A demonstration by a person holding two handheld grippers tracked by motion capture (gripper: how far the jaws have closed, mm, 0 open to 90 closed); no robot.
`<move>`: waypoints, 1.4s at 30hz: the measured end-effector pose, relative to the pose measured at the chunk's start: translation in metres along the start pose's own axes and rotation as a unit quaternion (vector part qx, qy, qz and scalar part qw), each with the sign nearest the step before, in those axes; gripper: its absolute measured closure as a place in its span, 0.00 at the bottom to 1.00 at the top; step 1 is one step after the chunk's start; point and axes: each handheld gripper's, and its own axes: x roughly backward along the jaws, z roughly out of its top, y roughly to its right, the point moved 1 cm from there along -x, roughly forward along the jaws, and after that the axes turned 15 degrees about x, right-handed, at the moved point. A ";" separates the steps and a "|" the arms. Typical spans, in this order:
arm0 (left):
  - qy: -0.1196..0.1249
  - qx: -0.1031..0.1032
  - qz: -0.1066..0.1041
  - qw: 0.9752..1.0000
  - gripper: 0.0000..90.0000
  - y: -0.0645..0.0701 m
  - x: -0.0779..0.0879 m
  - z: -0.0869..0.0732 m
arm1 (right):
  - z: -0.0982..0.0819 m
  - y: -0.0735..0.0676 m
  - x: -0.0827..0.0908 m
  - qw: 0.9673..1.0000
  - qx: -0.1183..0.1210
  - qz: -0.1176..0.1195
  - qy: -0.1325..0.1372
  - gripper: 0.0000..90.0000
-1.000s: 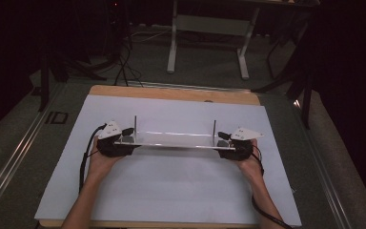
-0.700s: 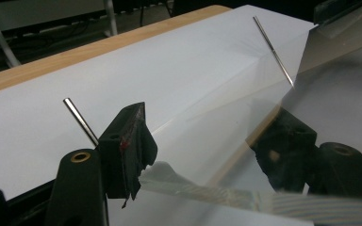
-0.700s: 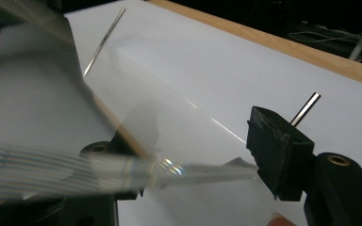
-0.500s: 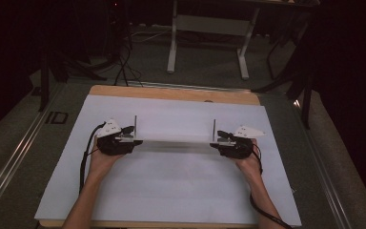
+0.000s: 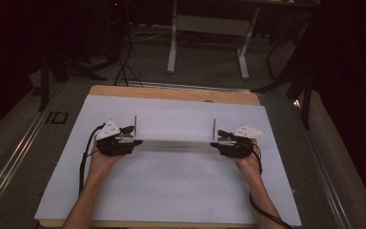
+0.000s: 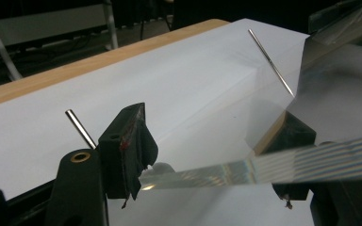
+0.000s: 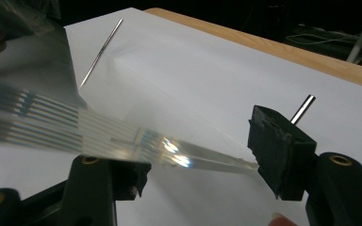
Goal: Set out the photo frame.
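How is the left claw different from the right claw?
The left claw grips the clear plate at its left end, the right claw at its right end. The left claw's grey top plate sits toward the plate, the right claw's points away from it. Both are black, hand-held and clamp the same plate above the white sheet.

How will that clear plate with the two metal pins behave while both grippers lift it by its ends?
Probably stiff: the clear plate spans straight between the left gripper and right gripper without sagging. Its glossy edge looks slippery, so it might slide in the jaws. The upright metal pins could tip or fall out if it tilts.
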 end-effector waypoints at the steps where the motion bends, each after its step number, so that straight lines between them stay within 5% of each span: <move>1: 0.002 0.000 -0.001 1.000 0.41 0.000 0.001 0.000 | 0.000 0.000 0.000 1.000 0.000 -0.001 0.001 0.45; 20: 0.039 0.000 0.004 0.999 0.47 -0.002 0.009 -0.003 | 0.003 0.002 -0.001 1.000 -0.017 -0.006 0.007 0.43; 42: 0.071 0.011 0.048 0.996 0.48 0.001 0.001 0.005 | 0.011 0.007 -0.006 0.999 -0.031 -0.041 0.012 0.44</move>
